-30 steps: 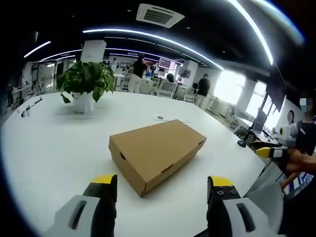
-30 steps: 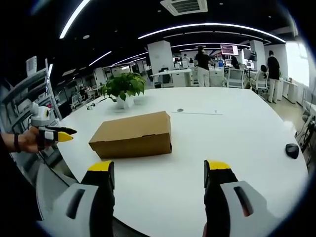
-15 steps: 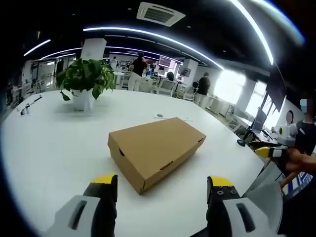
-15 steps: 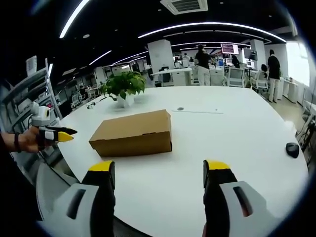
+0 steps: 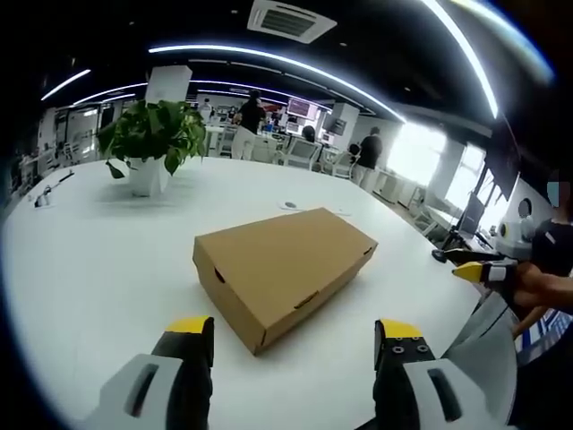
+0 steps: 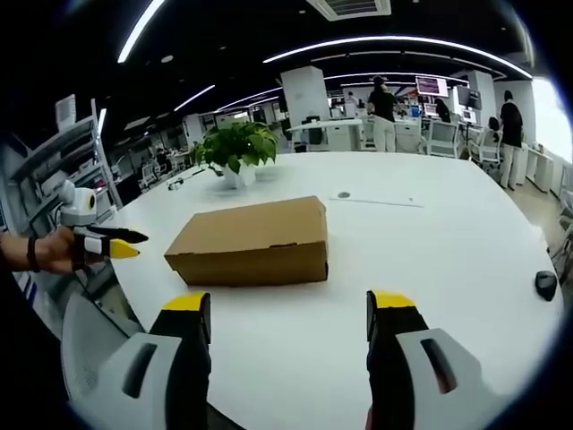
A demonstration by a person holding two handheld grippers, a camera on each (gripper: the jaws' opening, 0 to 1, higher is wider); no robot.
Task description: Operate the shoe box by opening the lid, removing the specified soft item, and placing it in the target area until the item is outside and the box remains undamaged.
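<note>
While one closed brown cardboard shoe box (image 5: pixel 285 273) (image 6: pixel 251 241) lies lid-down-shut on the large white round table (image 5: pixel 81 260) (image 6: pixel 430 260), a single green leafy plant in a white pot (image 5: pixel 152 143) (image 6: pixel 235 150) stands farther back on the same top, and one small dark mouse-like object (image 6: pixel 545 285) sits near the table's edge. The room is an open office with curved ceiling light strips, a ceiling vent, desks, chairs and several standing people in the distance. The left gripper (image 5: pixel 291 340) has its yellow-tipped jaws spread wide apart with nothing between them, the box just ahead of them. The right gripper (image 6: pixel 288 313) is likewise spread and empty, the box ahead and slightly to its left.
</note>
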